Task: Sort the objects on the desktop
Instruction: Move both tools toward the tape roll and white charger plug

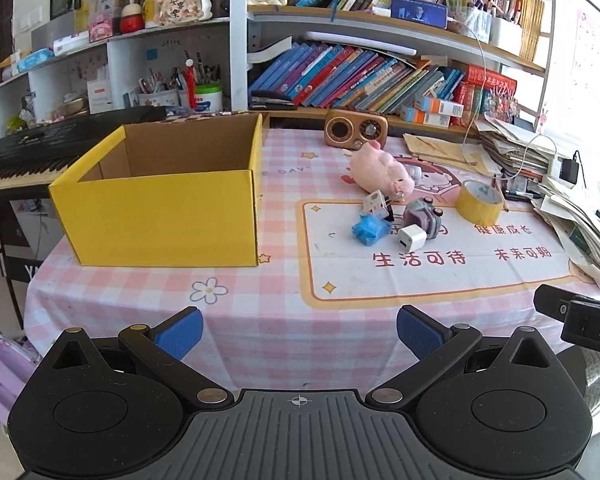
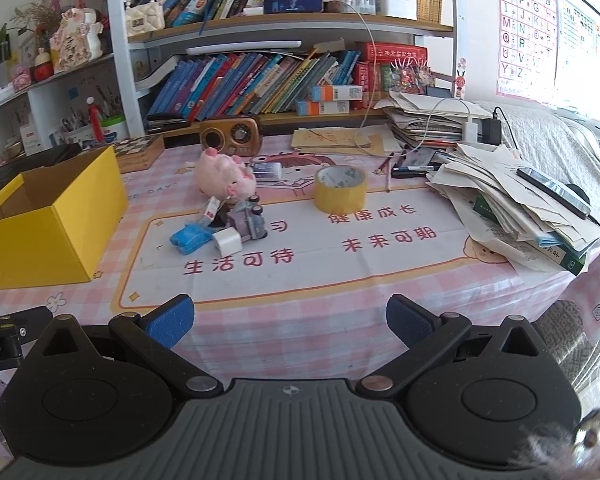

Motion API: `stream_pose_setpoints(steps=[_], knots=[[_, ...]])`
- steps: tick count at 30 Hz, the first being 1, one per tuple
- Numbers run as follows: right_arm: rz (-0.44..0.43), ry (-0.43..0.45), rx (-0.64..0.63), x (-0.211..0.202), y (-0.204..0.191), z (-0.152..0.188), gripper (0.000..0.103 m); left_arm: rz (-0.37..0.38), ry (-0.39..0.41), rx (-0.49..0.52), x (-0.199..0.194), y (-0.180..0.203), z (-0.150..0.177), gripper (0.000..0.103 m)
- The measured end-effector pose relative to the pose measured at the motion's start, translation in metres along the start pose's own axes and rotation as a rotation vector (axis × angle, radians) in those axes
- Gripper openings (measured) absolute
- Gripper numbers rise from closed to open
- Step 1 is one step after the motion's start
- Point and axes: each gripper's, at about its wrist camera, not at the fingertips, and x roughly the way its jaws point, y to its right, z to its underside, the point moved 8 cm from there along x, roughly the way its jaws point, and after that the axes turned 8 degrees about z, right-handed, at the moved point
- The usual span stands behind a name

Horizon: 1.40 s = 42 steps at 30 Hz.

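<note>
Both tools at near table edge, nothing held: left gripper (image 1: 299,334) spread wide, right gripper (image 2: 290,322) spread wide too. Step in hand looks like first pick; best to take an outer piece of the cluster, e.g. white charger cube (image 2: 228,242), straight on, without nudging neighbours. Mid-table cluster, one each: blue packet (image 2: 190,237), charger cube, purple toy camera (image 2: 247,220), small card tag (image 1: 374,202), pink plush pig (image 2: 224,176). One yellow tape roll (image 2: 340,188) apart to the right. One yellow box (image 1: 160,192) left, looks empty
</note>
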Motion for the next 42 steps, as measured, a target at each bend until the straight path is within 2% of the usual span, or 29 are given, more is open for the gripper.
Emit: stream_pose_setpoints(steps=[11, 27, 42], knots=[[-0.001, -0.019, -0.005, 0.03, 0.017, -0.015, 0.103, 0.022, -0.028, 0.005, 0.03, 0.025, -0.011, 0.103], [-0.02, -0.08, -0.023, 0.101, 0.051, -0.049, 0.103, 0.029, -0.07, 0.0, 0.092, 0.071, -0.036, 0.103], [-0.104, -0.139, -0.061, 0.17, 0.072, -0.077, 0.103, -0.007, -0.1, -0.015, 0.139, 0.104, -0.056, 0.103]])
